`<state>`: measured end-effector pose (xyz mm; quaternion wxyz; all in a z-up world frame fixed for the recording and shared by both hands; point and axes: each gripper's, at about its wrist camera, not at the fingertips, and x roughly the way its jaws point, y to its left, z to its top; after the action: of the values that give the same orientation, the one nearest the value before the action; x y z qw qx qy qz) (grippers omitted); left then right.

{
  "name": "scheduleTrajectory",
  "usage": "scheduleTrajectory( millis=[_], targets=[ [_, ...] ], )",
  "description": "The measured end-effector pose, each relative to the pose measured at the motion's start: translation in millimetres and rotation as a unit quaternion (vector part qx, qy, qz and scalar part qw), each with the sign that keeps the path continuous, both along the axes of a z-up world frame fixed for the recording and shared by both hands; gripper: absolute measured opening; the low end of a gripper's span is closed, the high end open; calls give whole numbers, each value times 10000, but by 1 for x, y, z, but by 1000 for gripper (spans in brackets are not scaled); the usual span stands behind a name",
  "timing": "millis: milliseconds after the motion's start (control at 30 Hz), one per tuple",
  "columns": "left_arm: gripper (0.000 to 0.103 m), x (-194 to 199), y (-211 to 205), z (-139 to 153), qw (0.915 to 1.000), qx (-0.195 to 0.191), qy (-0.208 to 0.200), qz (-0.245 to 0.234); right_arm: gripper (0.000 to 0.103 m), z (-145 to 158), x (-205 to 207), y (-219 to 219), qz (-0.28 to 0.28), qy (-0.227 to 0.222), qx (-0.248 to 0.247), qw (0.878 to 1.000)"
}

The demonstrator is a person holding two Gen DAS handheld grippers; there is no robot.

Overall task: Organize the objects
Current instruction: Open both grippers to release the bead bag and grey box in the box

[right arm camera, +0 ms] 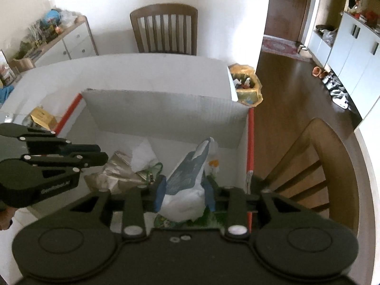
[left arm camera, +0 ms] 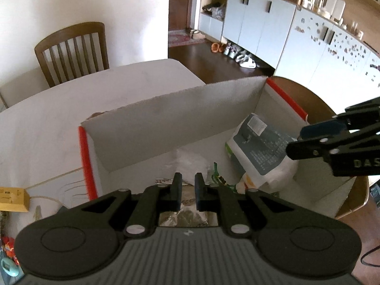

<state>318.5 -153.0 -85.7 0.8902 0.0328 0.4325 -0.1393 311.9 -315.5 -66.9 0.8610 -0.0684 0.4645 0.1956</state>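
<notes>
Right gripper (jaws parted) straddling white-and-blue bag lower centre, inside cardboard box; left gripper clenched, holding nothing.

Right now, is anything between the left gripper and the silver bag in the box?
Nothing visible. The left gripper hangs directly over the silver bag inside the box, jaws shut. The crumpled clear plastic lies just beyond it, and the blue-and-white bag sits off to the right.
</notes>
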Motion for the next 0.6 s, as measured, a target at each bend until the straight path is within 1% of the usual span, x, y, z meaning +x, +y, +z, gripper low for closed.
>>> scheduleTrajectory(
  millis=[100,367,533,600],
  targets=[
    [12,-7,8,7,9998,-156,-69,46,40,8,-10,-1,-22,-71,68,9999],
    [13,-34,29,30,9985,-430,-325,76,42,27,-37,10,-24,-265,275,9993],
    [13,-55,46,46,9970,-585,-509,-5,45,36,-56,26,2,-370,390,9986],
    [13,-64,54,51,9966,-591,-579,-4,45,38,-62,34,2,-400,430,9983]
  ],
)
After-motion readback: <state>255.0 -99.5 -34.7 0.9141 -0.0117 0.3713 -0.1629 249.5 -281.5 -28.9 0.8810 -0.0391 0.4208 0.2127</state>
